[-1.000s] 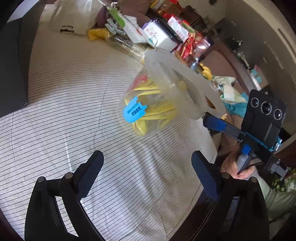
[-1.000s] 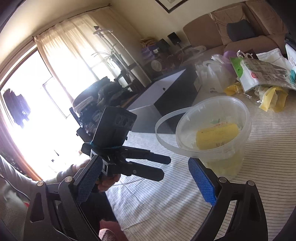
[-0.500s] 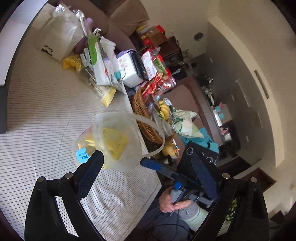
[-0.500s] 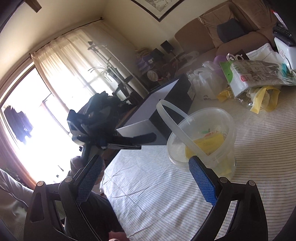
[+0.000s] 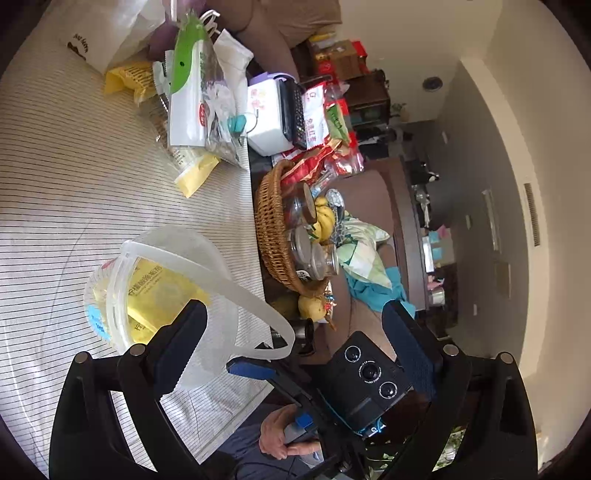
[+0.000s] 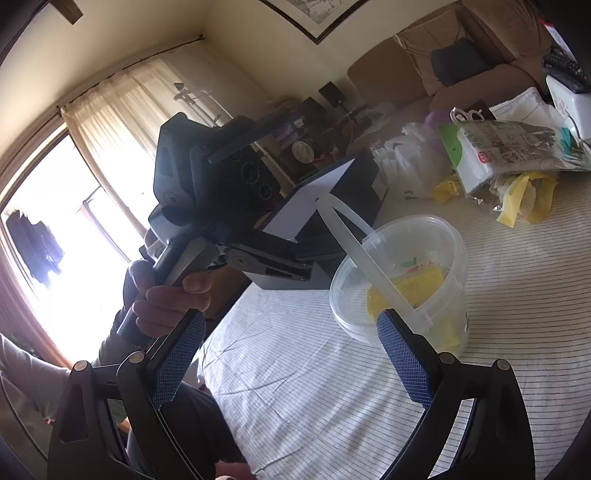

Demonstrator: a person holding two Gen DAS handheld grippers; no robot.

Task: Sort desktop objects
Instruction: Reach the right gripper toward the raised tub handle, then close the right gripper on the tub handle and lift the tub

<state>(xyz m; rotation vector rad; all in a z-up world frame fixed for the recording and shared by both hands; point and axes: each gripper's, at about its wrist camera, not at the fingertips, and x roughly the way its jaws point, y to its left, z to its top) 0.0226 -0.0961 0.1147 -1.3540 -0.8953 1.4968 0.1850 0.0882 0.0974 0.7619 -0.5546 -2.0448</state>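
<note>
you have part of the sorting done: the clear bucket [image 5: 147, 295] stands upright on the striped counter [image 5: 74, 166] near its edge, with yellow packets [image 5: 159, 291] already inside, its handle [image 6: 364, 251] swung up toward you. your left gripper [image 5: 291, 350] is spread wide and holds nothing, hanging just above the bucket's near side. your right gripper [image 6: 291, 354] is also spread and empty, beside the bucket and not touching it. what is left looks like the larger share: the heap at the far side, with the green-topped bag [image 5: 192, 88], loose yellow wrappers [image 6: 524, 195] and white plastic bag [image 5: 110, 33], is unsorted. the wicker basket [image 5: 273, 229] sits past the counter's edge, apart.
</note>
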